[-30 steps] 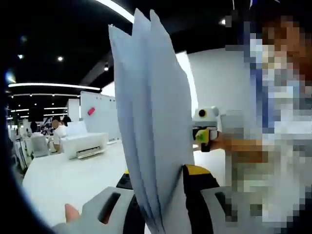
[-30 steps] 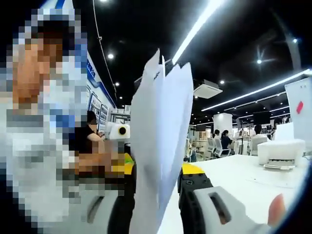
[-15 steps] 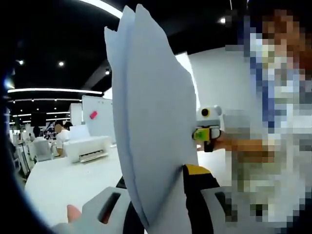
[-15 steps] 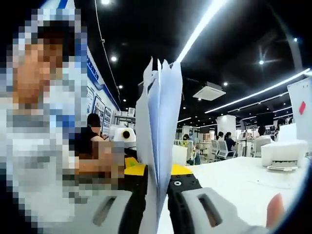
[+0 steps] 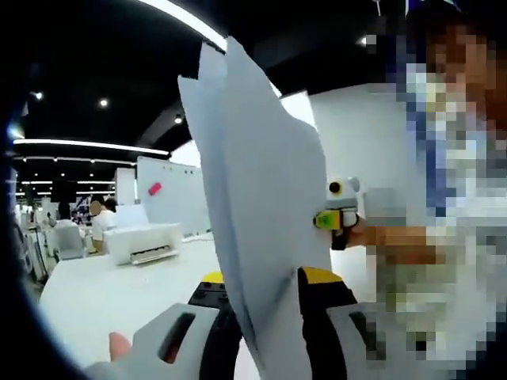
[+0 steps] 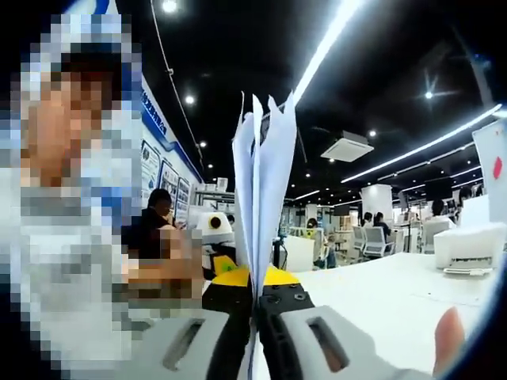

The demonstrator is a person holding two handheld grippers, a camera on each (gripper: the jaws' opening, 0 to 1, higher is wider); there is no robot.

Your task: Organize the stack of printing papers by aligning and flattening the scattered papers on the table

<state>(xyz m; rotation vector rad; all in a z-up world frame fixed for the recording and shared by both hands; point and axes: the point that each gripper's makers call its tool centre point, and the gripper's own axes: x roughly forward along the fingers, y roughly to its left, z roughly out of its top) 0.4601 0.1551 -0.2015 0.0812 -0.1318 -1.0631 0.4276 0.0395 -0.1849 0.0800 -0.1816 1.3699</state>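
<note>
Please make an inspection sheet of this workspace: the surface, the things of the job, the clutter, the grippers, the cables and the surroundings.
Surface: white table, mostly bare.
Job's things: stack of papers held upright off the table, top edges uneven.
Clutter: white printer at the far side of the table.
Grippers: left gripper shut on the papers; right gripper shut on the papers, jaws nearly together.
Cables: nothing seen.
Surroundings: open office with ceiling light strips, a whiteboard, seated people in the distance.
</note>
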